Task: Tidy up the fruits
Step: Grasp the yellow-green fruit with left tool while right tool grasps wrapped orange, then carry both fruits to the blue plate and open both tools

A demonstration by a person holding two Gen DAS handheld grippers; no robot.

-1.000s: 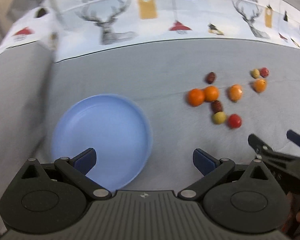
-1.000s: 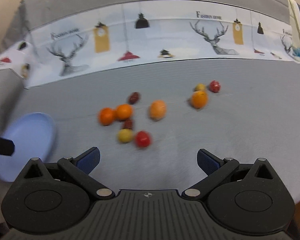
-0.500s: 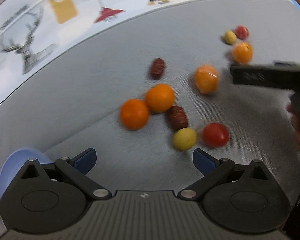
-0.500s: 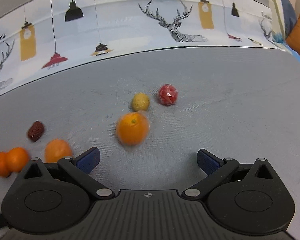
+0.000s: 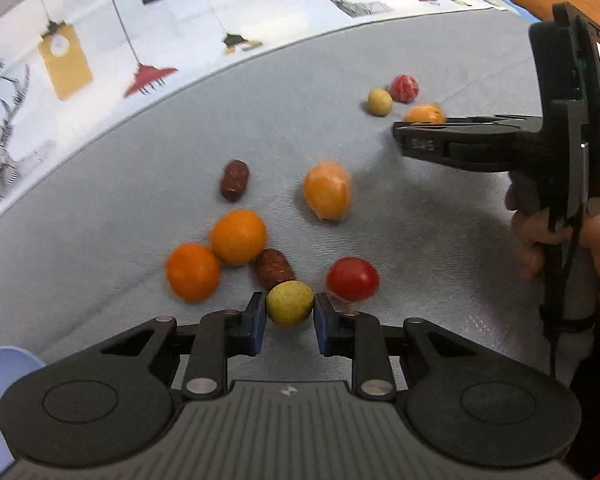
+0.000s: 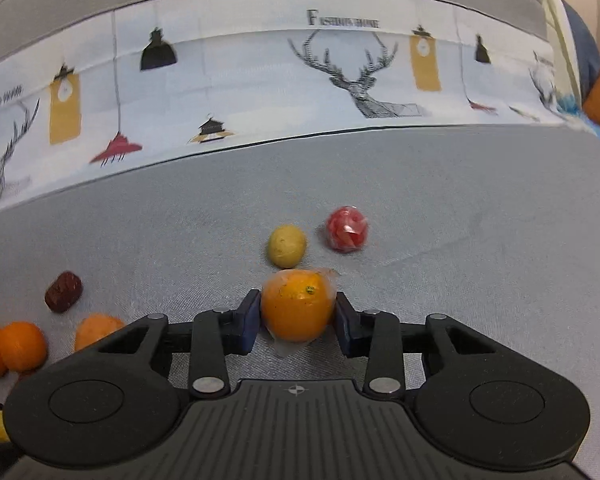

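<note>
Closing on a yellow-green fruit (image 5: 289, 302), the left gripper (image 5: 290, 322) has both blue jaws touching its sides on the grey tabletop (image 5: 420, 240). Just beyond that fruit lie a brown date (image 5: 274, 269) and a red tomato (image 5: 352, 279); two oranges (image 5: 216, 256) sit to its left, and a blue plate (image 5: 4, 364) edge shows at lower left.

Right wrist view: the right gripper (image 6: 297, 322) jaws are closing on a plastic-wrapped orange (image 6: 298, 306), pads against both sides. Just behind it rest a yellow fruit (image 6: 287, 246) and a red wrapped fruit (image 6: 347, 229).
</note>
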